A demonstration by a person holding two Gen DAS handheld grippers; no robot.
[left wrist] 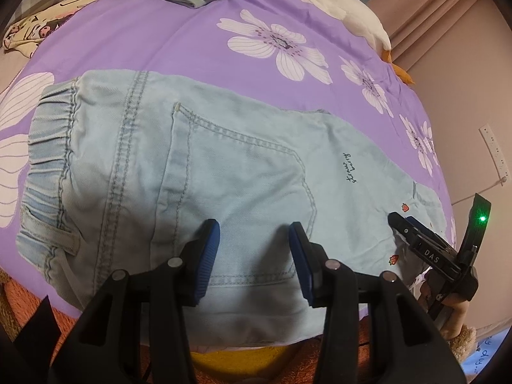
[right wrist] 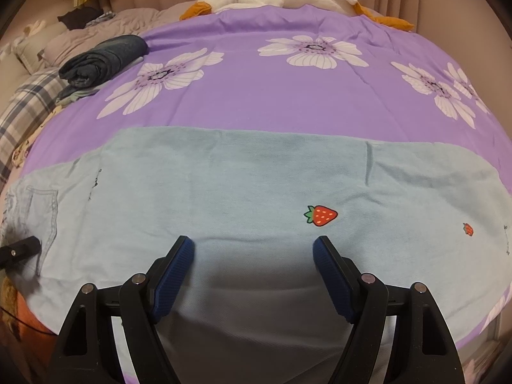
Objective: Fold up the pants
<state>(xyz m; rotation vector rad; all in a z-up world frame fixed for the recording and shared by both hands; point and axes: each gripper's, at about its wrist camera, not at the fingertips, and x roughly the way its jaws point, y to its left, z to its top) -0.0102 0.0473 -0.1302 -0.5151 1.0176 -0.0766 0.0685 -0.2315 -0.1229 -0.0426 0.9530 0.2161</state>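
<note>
Two grippers, left gripper (left wrist: 254,228) and right gripper (right wrist: 254,244), both open, holding nothing, above near edge of pants (left wrist: 198,160); long axis sideways, waistband nearer left.

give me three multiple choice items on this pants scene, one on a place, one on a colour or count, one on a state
1. Where is the dark folded garment?
A. on the far left part of the bed cover
B. on top of the pants
C. on the floor

2. What colour is the bed cover?
A. green
B. purple with white flowers
C. plain red

3. How is the right hand-held gripper at this moment?
A. shut on the waistband
B. shut on the plush duck
C. open above the pants

Answers: 1 A, it lies far from the light blue pants near the left edge of the cover. 2 B, the fabric is purple with large white blooms. 3 C, its blue pads stand well apart with only flat denim seen between them.
</note>
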